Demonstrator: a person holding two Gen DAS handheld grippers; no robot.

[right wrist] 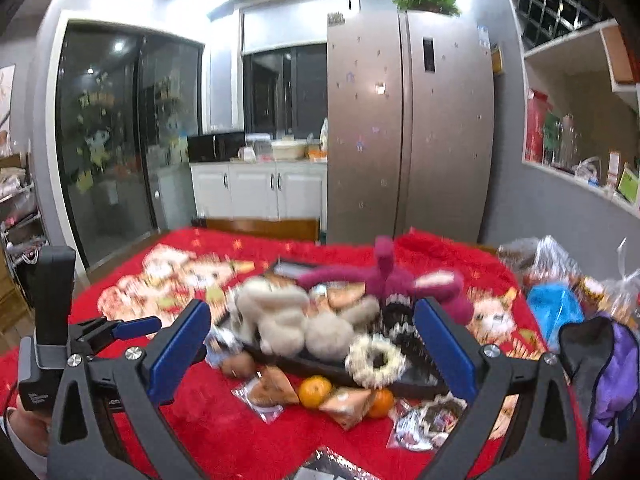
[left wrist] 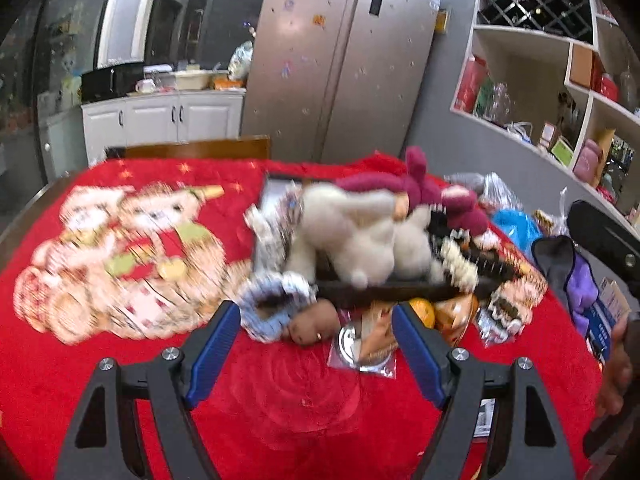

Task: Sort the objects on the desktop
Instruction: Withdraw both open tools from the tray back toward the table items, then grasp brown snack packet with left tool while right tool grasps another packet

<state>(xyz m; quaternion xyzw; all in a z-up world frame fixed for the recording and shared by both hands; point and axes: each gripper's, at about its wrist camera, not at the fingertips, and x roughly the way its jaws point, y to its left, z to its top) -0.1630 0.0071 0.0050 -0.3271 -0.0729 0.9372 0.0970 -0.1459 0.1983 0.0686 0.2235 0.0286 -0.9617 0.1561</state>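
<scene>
**Red table, mixed lot awaiting sorting**

Left gripper (left wrist: 316, 354): jaws apart, nothing between them, above the red cloth (left wrist: 120, 400). Right gripper (right wrist: 312, 350): jaws wide apart, empty. Dark tray (right wrist: 320, 366), centre: cream plush (right wrist: 288, 320), magenta plush (right wrist: 384, 276), white scrunchie (right wrist: 376, 360). Near the tray: two oranges (right wrist: 315, 391), wrapped snacks (right wrist: 272, 392), blue scrunchie (left wrist: 272, 300). Right edge: purple bag (right wrist: 612, 380).

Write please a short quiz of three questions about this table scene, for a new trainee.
1. True or false: the left gripper is holding an orange.
2. What lies on top of the dark tray?
A. plush toys
B. plates
C. books
3. What colour is the cloth that covers the table?

Key:
1. False; both the left gripper and the right gripper are open and empty.
2. A; a cream plush toy and a maroon plush toy.
3. Red.
</scene>
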